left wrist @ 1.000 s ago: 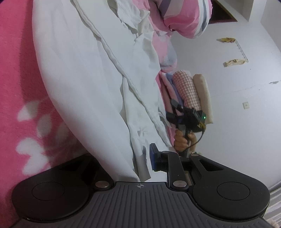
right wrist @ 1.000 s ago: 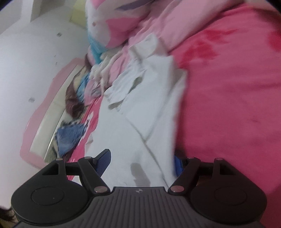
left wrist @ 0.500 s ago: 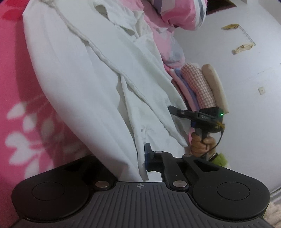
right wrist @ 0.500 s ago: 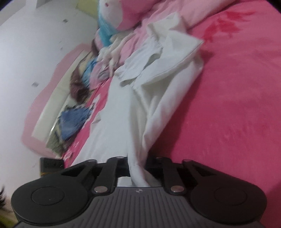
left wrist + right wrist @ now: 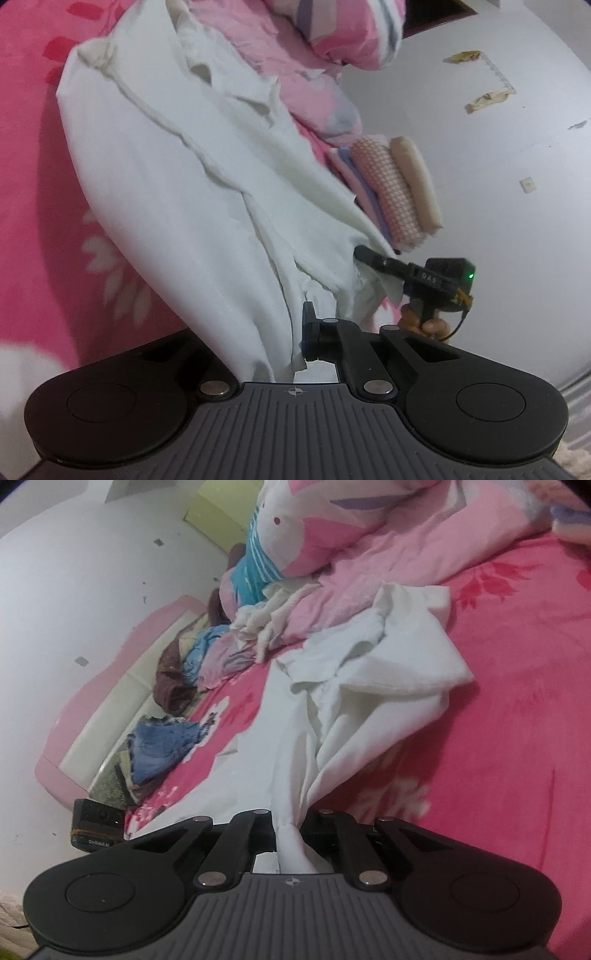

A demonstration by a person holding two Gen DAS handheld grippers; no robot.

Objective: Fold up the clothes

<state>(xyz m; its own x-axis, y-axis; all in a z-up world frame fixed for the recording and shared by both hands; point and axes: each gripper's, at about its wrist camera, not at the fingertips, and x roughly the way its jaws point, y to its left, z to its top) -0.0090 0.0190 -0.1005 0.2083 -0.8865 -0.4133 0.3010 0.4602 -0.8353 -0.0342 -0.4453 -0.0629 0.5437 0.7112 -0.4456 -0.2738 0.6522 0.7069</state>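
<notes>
Fingers (image 5: 295, 343) both clenched on white shirt (image 5: 192, 192), folded stack (image 5: 395, 192) only L view.

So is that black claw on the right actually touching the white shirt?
Touching. In the right wrist view, the right gripper is shut on a bunched edge of the white shirt, cloth pinched between its jaws.

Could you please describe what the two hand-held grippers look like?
Each is matte black plastic with a ribbed grey top plate, two round discs and silver pivot screws. The left hand-held gripper has blue finger pads. Seen from it, the right hand-held gripper shows white lettering, a green light and a thin cable.
</notes>
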